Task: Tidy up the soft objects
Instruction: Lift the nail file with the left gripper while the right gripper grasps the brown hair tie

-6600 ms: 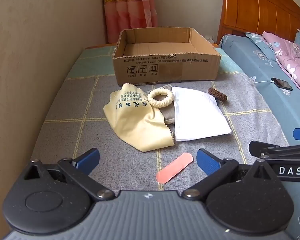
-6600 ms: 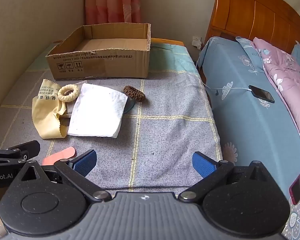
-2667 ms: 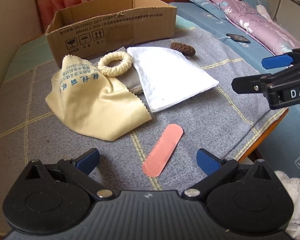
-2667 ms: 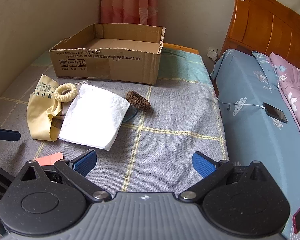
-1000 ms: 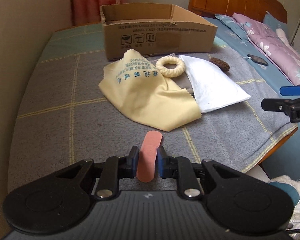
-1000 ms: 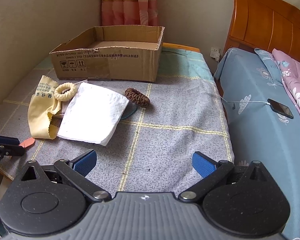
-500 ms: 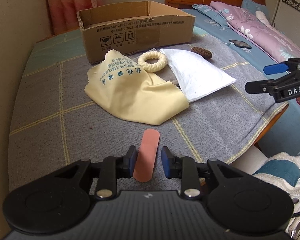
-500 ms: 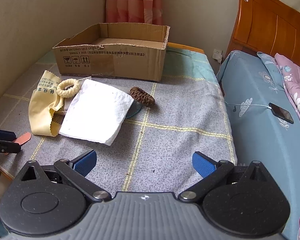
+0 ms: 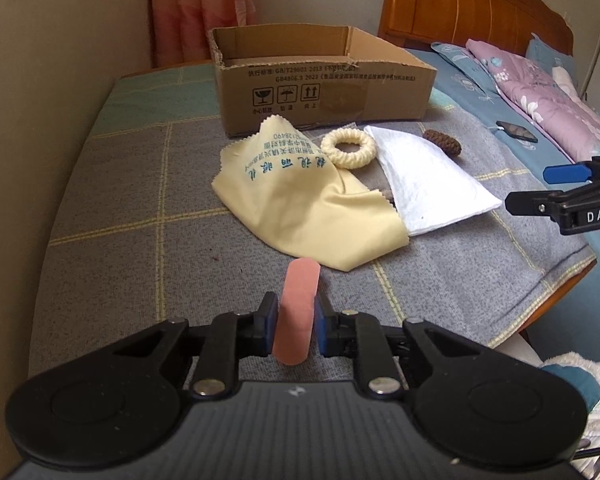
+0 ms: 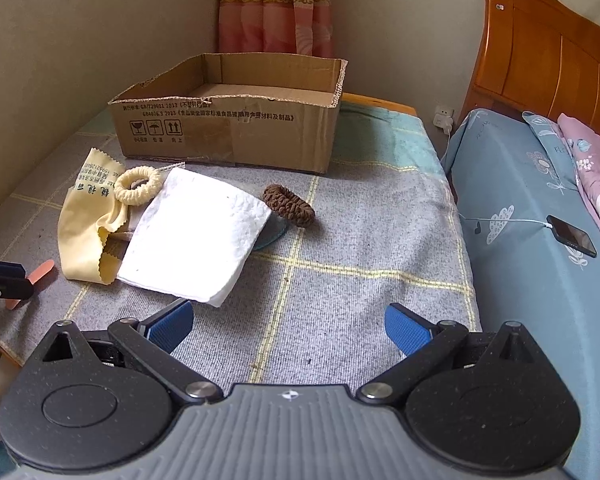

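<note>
My left gripper (image 9: 293, 326) is shut on a pink adhesive bandage (image 9: 296, 308) and holds it just above the grey blanket; it also shows in the right wrist view (image 10: 4, 280). Ahead lie a yellow cloth (image 9: 300, 196), a cream knitted ring (image 9: 349, 147), a white folded tissue (image 9: 428, 184) and a brown knitted ring (image 9: 442, 142). An open cardboard box (image 9: 324, 80) stands behind them. My right gripper (image 10: 288, 328) is open and empty, low over the blanket, to the right of the white tissue (image 10: 196, 232).
A wall runs along the left (image 9: 40, 120). The table's near right edge (image 9: 560, 292) drops off. A bed with blue sheet (image 10: 540, 220), a phone on a cable (image 10: 572, 236) and a wooden headboard (image 10: 548, 52) lie to the right.
My left gripper's fingers, slightly apart half a second ago, have closed on the pink bandage and the view has swung back toward the box. My right gripper stays open, nearly still.
</note>
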Motion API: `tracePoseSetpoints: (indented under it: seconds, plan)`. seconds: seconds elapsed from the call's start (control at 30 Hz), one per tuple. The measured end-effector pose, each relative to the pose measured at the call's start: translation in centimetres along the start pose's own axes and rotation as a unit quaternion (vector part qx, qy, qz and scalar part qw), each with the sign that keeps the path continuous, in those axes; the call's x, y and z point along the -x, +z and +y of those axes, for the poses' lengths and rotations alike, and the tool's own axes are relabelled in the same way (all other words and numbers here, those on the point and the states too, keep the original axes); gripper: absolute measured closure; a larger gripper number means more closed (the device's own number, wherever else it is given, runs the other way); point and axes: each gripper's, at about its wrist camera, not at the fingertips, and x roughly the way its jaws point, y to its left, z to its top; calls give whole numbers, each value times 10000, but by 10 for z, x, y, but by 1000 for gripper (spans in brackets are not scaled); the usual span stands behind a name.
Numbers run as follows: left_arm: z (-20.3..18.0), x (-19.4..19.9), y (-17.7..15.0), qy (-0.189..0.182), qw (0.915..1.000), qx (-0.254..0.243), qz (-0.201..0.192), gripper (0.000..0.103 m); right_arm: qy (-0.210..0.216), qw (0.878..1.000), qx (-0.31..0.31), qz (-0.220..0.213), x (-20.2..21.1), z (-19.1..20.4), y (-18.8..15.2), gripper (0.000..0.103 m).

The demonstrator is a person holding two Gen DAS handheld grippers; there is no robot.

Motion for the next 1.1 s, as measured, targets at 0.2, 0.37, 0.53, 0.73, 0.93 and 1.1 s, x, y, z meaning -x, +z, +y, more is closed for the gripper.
tracePoseSetpoints:
  seconds: [0.2, 0.37, 0.53, 0.73, 0.93, 1.1]
  plan:
    - [8, 1, 6, 121, 9993, 339, -107, 85, 28, 9998, 64, -196, -10, -4, 22, 0]
    - [13, -2, 9, 222, 9987, 449, -80, 85, -3, 9996, 72, -283, -30, -7, 47, 8]
    - [17, -6, 10, 216, 9984, 530, -16, 85, -93, 9997, 32, -207, -56, -7, 62, 20]
    - [21, -7, 13, 216, 9981, 584, 10, 85, -248, 9994, -210, -99, -82, -13, 65, 22]
    - [21, -8, 16, 193, 9981, 588, 43, 85, -264, 9994, -235, 64, -96, -17, 62, 32]
    - [21, -10, 19, 184, 9982, 565, 87, 85, -182, 9996, -217, 81, -99, -18, 59, 42]
